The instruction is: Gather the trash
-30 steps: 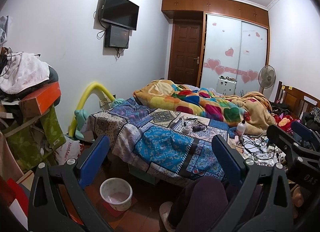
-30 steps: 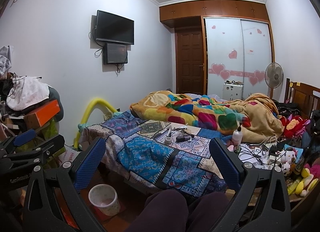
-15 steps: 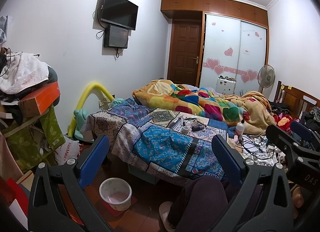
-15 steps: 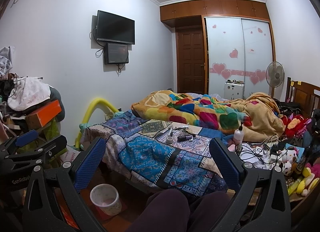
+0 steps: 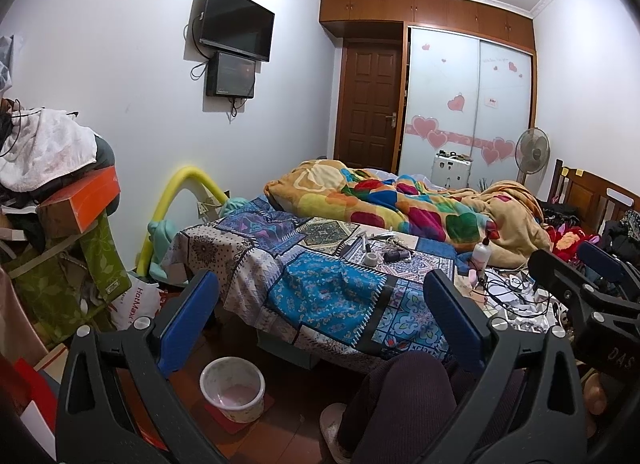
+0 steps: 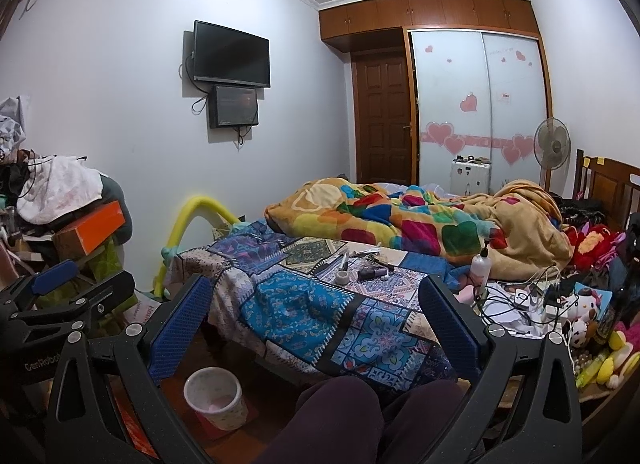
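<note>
Upright wastebasket (image 5: 233, 388) (image 6: 215, 397) on floor

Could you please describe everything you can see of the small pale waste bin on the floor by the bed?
The small round pale plastic waste bin stands upright on the reddish-brown floor, beside the near corner of the bed with the blue patchwork cover. Its walls look faintly speckled and taper slightly downward. A pinkish liner or bottom shows inside; no trash is visible. It rests on a flat red mat. Neither gripper touches it.

White walls; wall-mounted television (image 5: 237, 22) ahead left. Wooden door (image 5: 367, 105), heart-decorated sliding wardrobe (image 5: 466, 103) far ahead. Quilt-covered bed (image 5: 320, 284) centre.
</note>
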